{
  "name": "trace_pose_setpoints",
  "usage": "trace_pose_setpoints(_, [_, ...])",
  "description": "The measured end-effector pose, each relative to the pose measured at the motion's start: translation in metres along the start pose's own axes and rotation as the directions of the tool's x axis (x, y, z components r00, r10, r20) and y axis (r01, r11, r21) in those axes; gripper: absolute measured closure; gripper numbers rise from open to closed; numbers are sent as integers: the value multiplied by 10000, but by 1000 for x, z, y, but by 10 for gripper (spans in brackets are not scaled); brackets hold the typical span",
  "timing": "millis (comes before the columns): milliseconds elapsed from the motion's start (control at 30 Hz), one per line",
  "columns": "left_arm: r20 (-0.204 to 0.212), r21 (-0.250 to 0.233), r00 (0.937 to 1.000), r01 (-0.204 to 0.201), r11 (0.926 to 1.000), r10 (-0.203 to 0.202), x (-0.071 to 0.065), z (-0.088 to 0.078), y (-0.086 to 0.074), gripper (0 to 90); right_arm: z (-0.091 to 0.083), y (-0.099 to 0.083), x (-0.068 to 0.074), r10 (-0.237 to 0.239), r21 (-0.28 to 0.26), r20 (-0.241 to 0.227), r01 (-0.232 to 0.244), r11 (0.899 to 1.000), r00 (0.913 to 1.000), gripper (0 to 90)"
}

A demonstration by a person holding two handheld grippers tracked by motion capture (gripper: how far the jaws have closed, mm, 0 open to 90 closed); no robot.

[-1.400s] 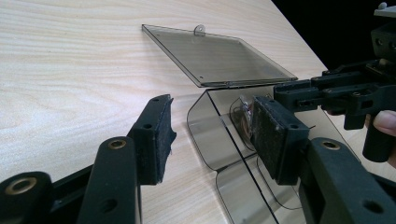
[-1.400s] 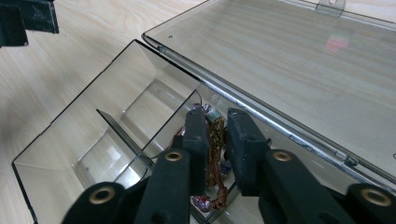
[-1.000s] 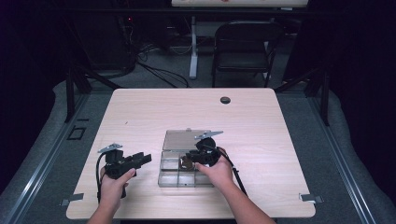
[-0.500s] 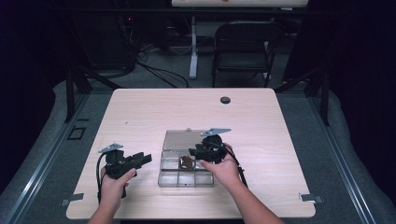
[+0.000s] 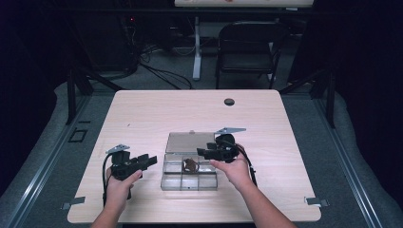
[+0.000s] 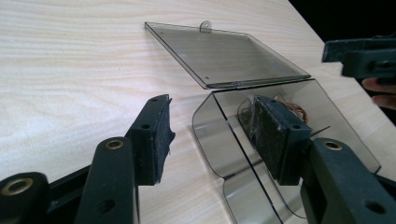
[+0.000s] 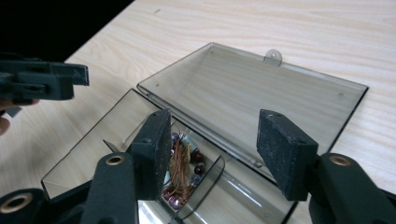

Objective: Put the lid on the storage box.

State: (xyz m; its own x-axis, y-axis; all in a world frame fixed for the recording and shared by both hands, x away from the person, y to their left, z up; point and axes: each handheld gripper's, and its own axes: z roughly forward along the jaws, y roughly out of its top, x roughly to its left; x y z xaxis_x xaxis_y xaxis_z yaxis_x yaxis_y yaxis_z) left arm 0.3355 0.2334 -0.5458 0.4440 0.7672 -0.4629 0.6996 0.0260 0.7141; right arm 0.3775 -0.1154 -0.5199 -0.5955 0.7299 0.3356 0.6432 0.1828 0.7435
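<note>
Now my right claw hovers over a clear plastic compartment box near the front middle of the pale wooden worktop. Its jaws have just been opening and stand wide, with nothing pressed between the pads. Below them, in one compartment, lies a small bundle of electronic parts with coppery wire legs. The box's lid is swung fully open and lies flat on the worktop behind the compartments. My left claw sits just beside the box's left side, jaws also wide and empty; in the left gripper view one pad stands in front of the box's rounded clear wall.
</note>
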Motion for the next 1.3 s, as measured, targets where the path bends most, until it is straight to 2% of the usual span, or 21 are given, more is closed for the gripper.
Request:
trace_pose_setpoints(100, [-106, 22, 9999, -21, 10000, 21, 0, 3, 4, 479, -4, 1, -6, 104, -194, -52, -105, 9998, 9999, 426])
trace_pose_setpoints(200, [-40, 19, 10000, 24, 10000, -24, 1, 4, 6, 481, -6, 1, -10, 141, -263, -72, -143, 9996, 9999, 405])
trace_pose_setpoints(267, [-122, 83, 9999, -80, 9999, 81, 0, 7, 10, 484, -5, 1, -13, 227, -285, 443, -215, 9994, 9988, 370])
trace_pose_setpoints(300, [-60, 115, 10000, 11, 9999, -10, -1, 9, 12, 484, -4, 0, -13, 178, -226, 697, -163, 9996, 9974, 370])
trace_pose_setpoints(333, [31, 75, 10000, 35, 10000, -35, -1, 10, 13, 484, -3, 0, -15, 168, -163, 745, -156, 9997, 9971, 371])
trace_pose_setpoints(433, [-39, 128, 9999, -96, 9999, 97, -4, 16, 19, 485, -5, 0, -20, 586, -42, 505, -585, 9983, 9970, 413])
trace_pose_setpoints(467, [-39, 128, 9999, -96, 9999, 97, -4, 16, 19, 484, -5, 0, -20, 586, -42, 505, -585, 9983, 9970, 413])
trace_pose_setpoints(500, [-75, 184, 9999, -136, 9997, 137, -5, 20, 23, 484, -6, 0, -24, 956, -160, 179, -953, 9953, 9953, 413])
trace_pose_setpoints(533, [-108, 198, 9999, -100, 9998, 102, -5, 22, 25, 484, -6, 0, -25, 972, -217, 111, -970, 9950, 9952, 414])
trace_pose_setpoints(667, [-80, 453, 9999, -95, 9989, 99, -5, 30, 32, 476, -7, 0, -26, 297, -71, 421, -294, 9995, 9987, 456])
trace_pose_setpoints(767, [5, 666, 9998, -211, 9976, 211, -5, 36, 37, 475, -8, 0, -25, 124, -79, 517, -121, 9999, 9986, 493])
trace_pose_setpoints(1000, [268, 817, 9987, -462, 9956, 441, -8, 44, 45, 504, -11, 1, -33, 723, -326, 160, -717, 9969, 9973, 533])
trace_pose_setpoints(1100, [199, 833, 9988, -468, 9954, 453, -7, 48, 48, 496, -11, 2, -39, 867, -387, 276, -856, 9956, 9959, 521])
trace_pose_setpoints(1133, [135, 841, 9990, -441, 9955, 431, -7, 50, 49, 494, -10, 2, -43, 1241, -522, 201, -1229, 9910, 9921, 481])
trace_pose_setpoints(1167, [37, 863, 9995, -308, 9958, 306, -6, 52, 50, 488, -10, 2, -45, 1376, -477, 74, -1371, 9894, 9905, 458])
trace_pose_setpoints(1233, [-33, 864, 9998, -213, 9960, 217, -5, 55, 52, 481, -9, 2, -49, 1525, -532, 10, -1522, 9869, 9883, 444])
trace_pose_setpoints(1300, [-166, 863, 9997, -172, 9961, 187, -3, 57, 53, 478, -9, 2, -52, 1560, -609, 175, -1546, 9861, 9876, 446])
